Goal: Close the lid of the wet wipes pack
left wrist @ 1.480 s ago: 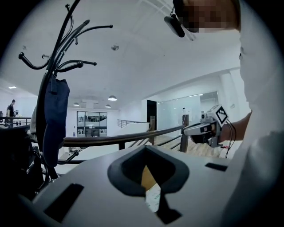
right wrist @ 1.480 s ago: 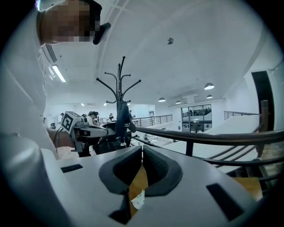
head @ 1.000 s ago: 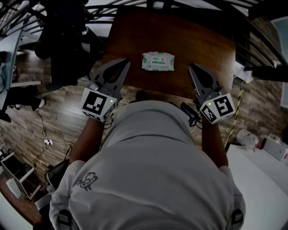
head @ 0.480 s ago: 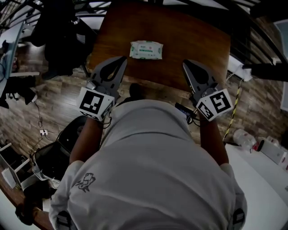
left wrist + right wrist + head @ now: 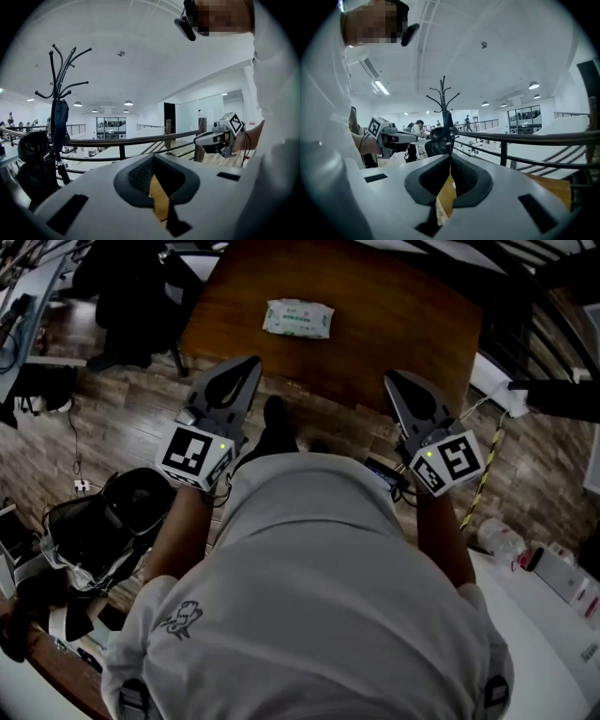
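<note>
Brown wooden table (image 5: 403,324), wood-plank floor (image 5: 112,442), black railing (image 5: 122,141), coat stand (image 5: 57,89), bright round ceiling lights (image 5: 128,102)

Open-plan office, upper level: coat stand (image 5: 56,89), black railing (image 5: 130,140), swivel chair (image 5: 436,143), recessed ceiling lights (image 5: 128,102), people (image 5: 417,125) at desks in the background

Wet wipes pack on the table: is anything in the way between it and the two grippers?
Nothing visible. The white-and-green soft wet wipes pack lies alone on the brown wooden table. Only bare tabletop separates it from the grey left gripper and grey right gripper, both shut and empty.
</note>
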